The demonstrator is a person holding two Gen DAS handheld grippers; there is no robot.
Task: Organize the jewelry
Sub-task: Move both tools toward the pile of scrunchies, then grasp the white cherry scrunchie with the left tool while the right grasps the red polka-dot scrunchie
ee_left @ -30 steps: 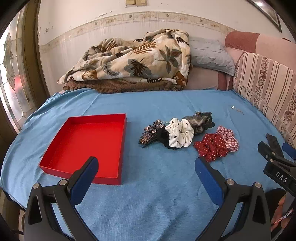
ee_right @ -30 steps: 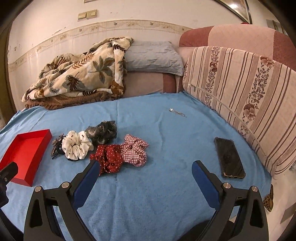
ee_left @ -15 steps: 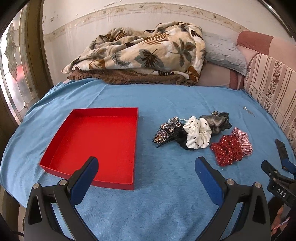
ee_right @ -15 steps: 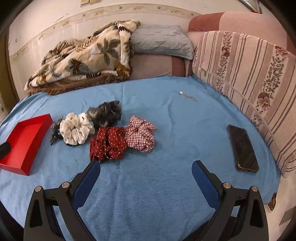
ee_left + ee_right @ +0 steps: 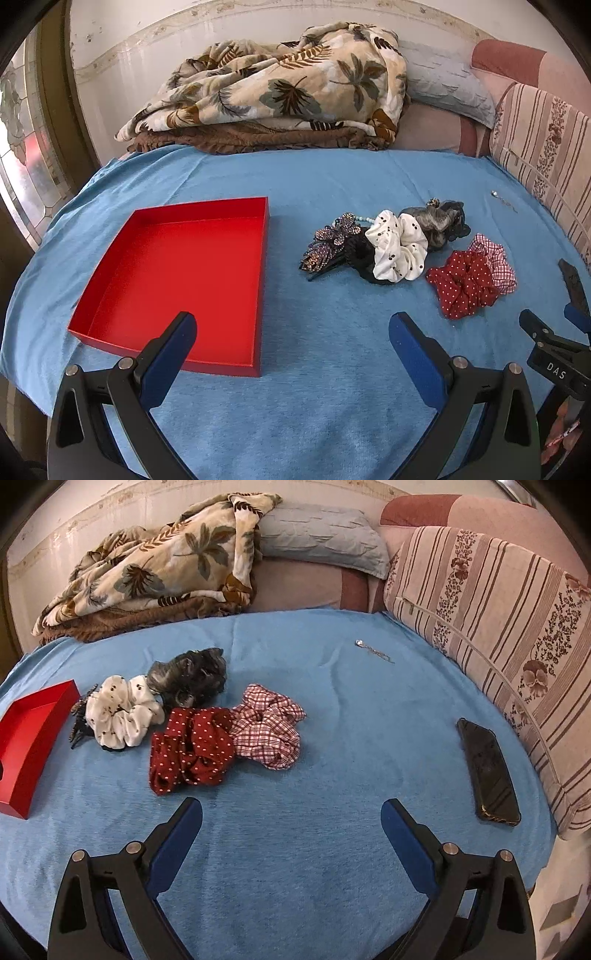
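both grippers, left gripper [image 5: 291, 328] and right gripper [image 5: 291, 812], hover with jaws spread wide, empty. red dotted scrunchie [image 5: 192, 749] lies on the bed beside the red tray [image 5: 177, 280]; soft, light, likely best pinched at a fold.

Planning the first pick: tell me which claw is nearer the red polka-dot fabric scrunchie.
Right claw: red polka-dot fabric scrunchie lies just ahead-left. Left claw fronts the red tray, scrunchie off right.

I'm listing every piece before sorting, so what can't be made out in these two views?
- Silver trinket: too small in both views to tell its type.
- Beads: left view, mostly hidden behind the white scrunchie and hair clip.
- Red box: right view, cut off by the left edge.
- Phone: left view, cut off at the edge.
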